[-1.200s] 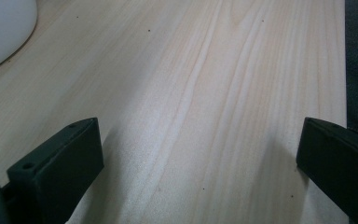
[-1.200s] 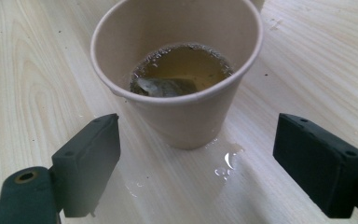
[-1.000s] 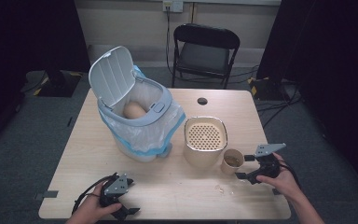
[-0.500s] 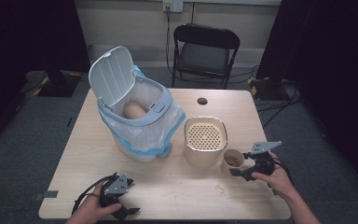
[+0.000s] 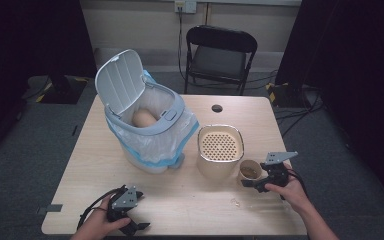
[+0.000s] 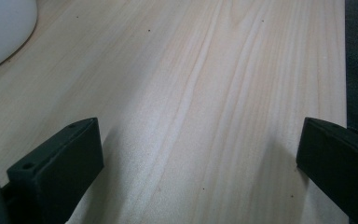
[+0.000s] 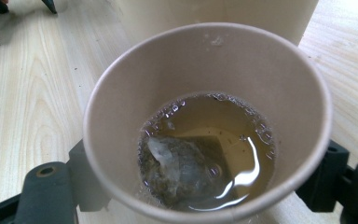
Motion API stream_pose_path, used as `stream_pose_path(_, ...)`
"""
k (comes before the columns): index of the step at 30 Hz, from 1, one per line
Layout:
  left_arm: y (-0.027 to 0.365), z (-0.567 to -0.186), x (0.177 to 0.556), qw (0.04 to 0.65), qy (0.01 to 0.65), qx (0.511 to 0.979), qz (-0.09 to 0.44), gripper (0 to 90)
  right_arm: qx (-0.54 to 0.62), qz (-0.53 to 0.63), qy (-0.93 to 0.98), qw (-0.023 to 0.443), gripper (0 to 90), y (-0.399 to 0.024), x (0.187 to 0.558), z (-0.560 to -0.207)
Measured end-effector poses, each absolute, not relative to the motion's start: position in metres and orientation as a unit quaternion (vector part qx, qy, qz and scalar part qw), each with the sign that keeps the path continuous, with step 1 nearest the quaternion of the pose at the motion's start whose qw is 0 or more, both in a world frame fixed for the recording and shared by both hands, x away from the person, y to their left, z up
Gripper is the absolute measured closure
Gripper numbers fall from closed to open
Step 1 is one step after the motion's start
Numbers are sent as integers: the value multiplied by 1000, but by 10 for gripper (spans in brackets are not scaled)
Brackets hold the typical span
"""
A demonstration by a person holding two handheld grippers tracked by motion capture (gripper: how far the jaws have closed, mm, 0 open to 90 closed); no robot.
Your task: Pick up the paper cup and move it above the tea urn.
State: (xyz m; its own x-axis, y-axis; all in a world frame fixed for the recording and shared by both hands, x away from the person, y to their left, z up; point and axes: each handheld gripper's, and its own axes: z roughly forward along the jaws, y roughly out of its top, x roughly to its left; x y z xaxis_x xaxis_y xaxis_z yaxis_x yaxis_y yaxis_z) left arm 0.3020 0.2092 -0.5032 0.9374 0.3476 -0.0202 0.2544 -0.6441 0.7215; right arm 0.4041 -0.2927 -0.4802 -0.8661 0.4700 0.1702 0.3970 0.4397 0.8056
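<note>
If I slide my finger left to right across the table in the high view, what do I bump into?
Left gripper → bin → strainer pot → cup → right gripper, its jaws just closing around the cup.

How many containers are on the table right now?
3: the lidded bin with a plastic liner at the table's left, the beige strainer canister in the middle, and the paper cup of tea just right of it, between the right tongs.
</note>
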Motion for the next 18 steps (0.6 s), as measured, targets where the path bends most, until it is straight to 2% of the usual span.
stream_pose_path(18, 209, -503, 302, 387, 166, 905, 60, 0, 240, 448, 859, 67, 264, -293, 401, -474)
